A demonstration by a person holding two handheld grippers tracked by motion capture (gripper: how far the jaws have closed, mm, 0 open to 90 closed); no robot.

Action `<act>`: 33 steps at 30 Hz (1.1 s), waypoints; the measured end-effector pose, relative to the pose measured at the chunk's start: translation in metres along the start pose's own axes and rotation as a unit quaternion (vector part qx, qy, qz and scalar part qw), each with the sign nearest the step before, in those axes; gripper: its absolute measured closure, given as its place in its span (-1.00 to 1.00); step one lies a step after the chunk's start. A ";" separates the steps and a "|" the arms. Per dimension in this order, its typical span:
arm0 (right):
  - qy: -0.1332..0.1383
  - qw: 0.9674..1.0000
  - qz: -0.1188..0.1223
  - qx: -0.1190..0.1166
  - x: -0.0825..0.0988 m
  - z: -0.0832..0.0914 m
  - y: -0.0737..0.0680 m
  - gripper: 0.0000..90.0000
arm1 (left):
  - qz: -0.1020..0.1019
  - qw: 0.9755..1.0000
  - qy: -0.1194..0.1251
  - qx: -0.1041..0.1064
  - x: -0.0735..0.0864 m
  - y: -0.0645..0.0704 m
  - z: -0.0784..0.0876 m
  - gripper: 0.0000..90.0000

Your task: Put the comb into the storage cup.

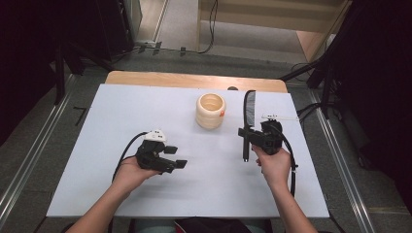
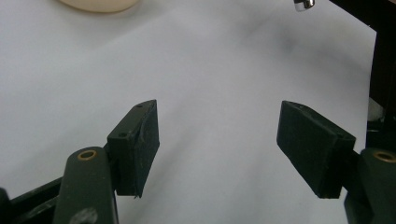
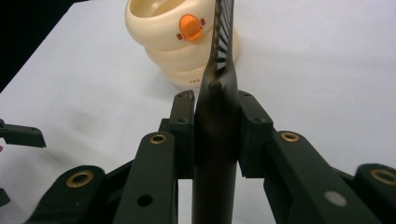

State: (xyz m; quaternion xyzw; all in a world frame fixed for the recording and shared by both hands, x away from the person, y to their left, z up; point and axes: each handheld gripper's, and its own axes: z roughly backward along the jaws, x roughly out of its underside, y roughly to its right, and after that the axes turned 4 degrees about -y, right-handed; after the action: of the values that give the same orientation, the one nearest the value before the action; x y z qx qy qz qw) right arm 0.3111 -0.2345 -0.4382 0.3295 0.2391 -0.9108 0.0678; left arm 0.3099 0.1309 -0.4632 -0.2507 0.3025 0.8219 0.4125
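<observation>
White table point(image 1: 97, 145), right hand-held gripper point(image 1: 248, 134) clamping black comb point(image 1: 249, 108), left hand-held gripper point(image 1: 176, 157) wide open, empty

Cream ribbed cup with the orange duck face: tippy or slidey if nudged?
The cream ribbed cup looks squat with a wide base, so it probably slides rather than tips. It appears empty and plastic, so likely light. The smooth white table sheet probably gives little friction.

Black comb point(image 1: 249, 116) upright, handle clamped, beside cream cup point(image 1: 211, 110).

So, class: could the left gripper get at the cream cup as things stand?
Probably yes. The left gripper has its jaws open with nothing between them, and only bare white table lies between it and the cup. The right gripper, shut on the comb, stands off to the cup's other side.
</observation>
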 end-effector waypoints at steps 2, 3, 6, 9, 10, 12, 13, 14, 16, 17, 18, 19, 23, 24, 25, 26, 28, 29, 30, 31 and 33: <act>0.004 1.000 0.003 0.001 0.000 0.001 -0.001 0.55 | -0.001 1.000 0.001 -0.005 0.003 -0.001 0.003 -0.32; 0.005 1.000 0.004 0.000 0.000 0.001 -0.001 0.55 | 0.001 1.000 0.002 -0.007 0.005 -0.001 0.004 -0.32; 0.009 1.000 0.005 0.001 0.000 0.002 -0.001 0.55 | -0.001 1.000 0.001 -0.010 0.010 -0.001 0.007 -0.32; 0.012 1.000 0.007 0.002 0.000 0.003 0.000 0.55 | -0.001 1.000 -0.001 -0.013 0.014 -0.002 0.011 -0.32; 0.014 1.000 0.008 0.002 0.000 0.003 0.000 0.55 | -0.001 1.000 0.000 -0.015 0.015 -0.002 0.012 -0.32; 0.016 1.000 0.009 0.002 0.000 0.003 0.000 0.55 | 0.002 1.000 0.001 -0.016 0.018 -0.003 0.014 -0.32; 0.017 1.000 0.010 0.003 0.000 0.003 0.000 0.55 | 0.003 1.000 -0.001 -0.018 0.019 -0.003 0.016 -0.32; 0.017 1.000 0.009 0.003 0.000 0.003 -0.001 0.55 | 0.005 1.000 -0.001 -0.018 0.021 -0.004 0.017 -0.32; 0.020 1.000 0.012 0.005 0.000 0.002 -0.001 0.55 | 0.009 1.000 -0.003 -0.020 0.023 -0.005 0.020 -0.32; 0.023 1.000 0.012 0.005 0.001 0.002 -0.001 0.55 | 0.009 1.000 -0.004 -0.022 0.025 -0.006 0.021 -0.32; 0.025 1.000 0.013 0.006 0.001 0.002 -0.001 0.55 | 0.013 1.000 -0.002 -0.021 0.027 -0.006 0.023 -0.32; 0.027 1.000 0.014 0.006 0.000 0.002 -0.001 0.55 | 0.014 1.000 -0.004 -0.022 0.028 -0.007 0.025 -0.32; 0.035 0.999 0.014 0.005 -0.001 0.003 -0.002 0.55 | 0.021 0.999 -0.002 -0.026 0.033 -0.008 0.031 -0.32; 0.038 0.999 0.016 0.006 -0.002 0.003 -0.002 0.55 | 0.024 0.999 -0.001 -0.026 0.035 -0.009 0.032 -0.32; 0.040 0.999 0.018 0.005 -0.002 0.003 -0.003 0.55 | 0.026 0.999 -0.003 -0.026 0.036 -0.010 0.034 -0.32; 0.042 0.999 0.019 0.006 -0.002 0.003 -0.004 0.55 | 0.031 0.999 -0.001 -0.028 0.037 -0.010 0.034 -0.32; 0.047 0.999 0.024 0.007 -0.003 0.003 -0.005 0.55 | 0.036 0.999 0.000 -0.028 0.039 -0.012 0.036 -0.32; 0.051 0.998 0.025 0.008 -0.004 0.002 -0.006 0.55 | 0.036 0.999 -0.002 -0.029 0.040 -0.012 0.038 -0.32; 0.054 0.998 0.028 0.007 -0.004 0.002 -0.007 0.55 | 0.038 0.999 0.001 -0.029 0.041 -0.013 0.039 -0.32; 0.057 0.998 0.030 0.008 -0.005 0.001 -0.008 0.55 | 0.039 0.999 0.000 -0.029 0.042 -0.013 0.039 -0.32; 0.058 0.998 0.034 0.009 -0.006 0.000 -0.010 0.55 | 0.041 0.999 -0.001 -0.032 0.043 -0.013 0.040 -0.32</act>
State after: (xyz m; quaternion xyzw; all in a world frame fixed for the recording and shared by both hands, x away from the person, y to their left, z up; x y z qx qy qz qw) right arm 0.3126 -0.2257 -0.4305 0.3901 0.2228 -0.8896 0.0818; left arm 0.2913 0.1885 -0.4677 -0.2502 0.2861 0.8476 0.3704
